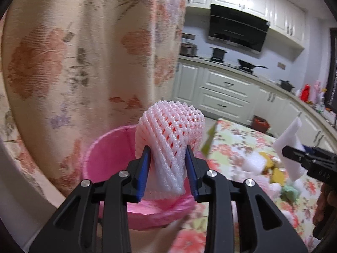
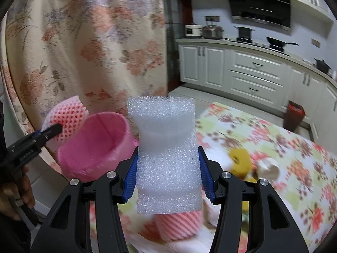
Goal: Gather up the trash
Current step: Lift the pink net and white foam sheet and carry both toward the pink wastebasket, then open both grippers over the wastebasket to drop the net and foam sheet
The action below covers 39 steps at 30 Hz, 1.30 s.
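My left gripper (image 1: 168,154) is shut on a pink-and-white foam fruit net (image 1: 170,130), squeezed thin between the blue pads and held above the pink bin (image 1: 101,151). That bin has a pink bag lining and stands at the table's left end. In the right wrist view my right gripper (image 2: 168,158) is shut on a white foam sheet (image 2: 166,143), upright and just right of the pink bin (image 2: 94,143). The left gripper (image 2: 50,129) with its foam net (image 2: 67,116) shows there at the bin's far left rim. The right gripper (image 1: 294,154) with the white foam sheet (image 1: 288,141) appears at the right of the left wrist view.
A floral tablecloth (image 2: 284,147) carries more scraps: a yellow foam ring (image 2: 240,160), a white roll (image 2: 269,167), another pink foam net (image 2: 177,223). A flowered curtain (image 1: 73,63) hangs right behind the bin. Kitchen cabinets (image 2: 252,69) and a brown floor bin (image 2: 293,116) stand beyond.
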Each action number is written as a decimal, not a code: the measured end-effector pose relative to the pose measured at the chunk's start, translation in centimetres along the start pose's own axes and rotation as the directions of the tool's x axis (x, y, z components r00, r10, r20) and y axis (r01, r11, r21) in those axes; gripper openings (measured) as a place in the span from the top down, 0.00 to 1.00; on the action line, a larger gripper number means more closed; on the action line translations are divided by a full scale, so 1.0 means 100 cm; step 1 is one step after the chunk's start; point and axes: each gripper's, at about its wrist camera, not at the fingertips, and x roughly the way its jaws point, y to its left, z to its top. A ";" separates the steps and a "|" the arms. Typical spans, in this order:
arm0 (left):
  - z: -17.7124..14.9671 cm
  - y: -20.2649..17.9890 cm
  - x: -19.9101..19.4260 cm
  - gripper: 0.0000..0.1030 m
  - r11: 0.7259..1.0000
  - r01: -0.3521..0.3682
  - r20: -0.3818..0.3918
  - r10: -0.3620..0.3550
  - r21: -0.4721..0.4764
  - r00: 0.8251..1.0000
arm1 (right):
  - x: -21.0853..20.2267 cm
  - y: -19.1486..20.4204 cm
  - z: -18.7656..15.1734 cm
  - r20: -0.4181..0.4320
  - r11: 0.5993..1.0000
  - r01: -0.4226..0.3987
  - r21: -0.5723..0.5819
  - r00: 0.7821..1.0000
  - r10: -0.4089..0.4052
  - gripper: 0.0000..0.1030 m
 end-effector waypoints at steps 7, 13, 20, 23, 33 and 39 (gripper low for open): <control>0.003 0.023 0.006 0.68 0.996 -0.083 -0.003 0.083 -0.015 0.997 | 0.035 0.045 0.024 -0.017 0.996 -0.074 -0.048 0.997 0.073 0.52; 0.004 0.039 0.005 0.67 0.993 -0.119 -0.006 0.119 -0.028 0.993 | 0.061 0.083 0.036 -0.035 0.986 -0.141 -0.087 0.990 0.138 0.52; 0.005 0.055 0.005 0.66 0.988 -0.147 -0.016 0.146 -0.048 0.989 | 0.091 0.118 0.043 -0.064 0.973 -0.201 -0.110 0.979 0.195 0.51; 0.005 0.057 0.005 0.63 0.987 -0.149 -0.021 0.148 -0.053 0.989 | 0.100 0.127 0.043 -0.074 0.969 -0.213 -0.121 0.976 0.205 0.51; 0.006 0.059 0.006 0.54 0.985 -0.163 -0.024 0.161 -0.059 0.987 | 0.110 0.128 0.043 -0.079 0.974 -0.191 -0.123 0.980 0.182 0.37; 0.008 0.056 0.003 0.49 0.987 -0.149 -0.012 0.148 -0.061 0.989 | 0.101 0.122 0.042 -0.063 0.977 -0.173 -0.123 0.984 0.166 0.37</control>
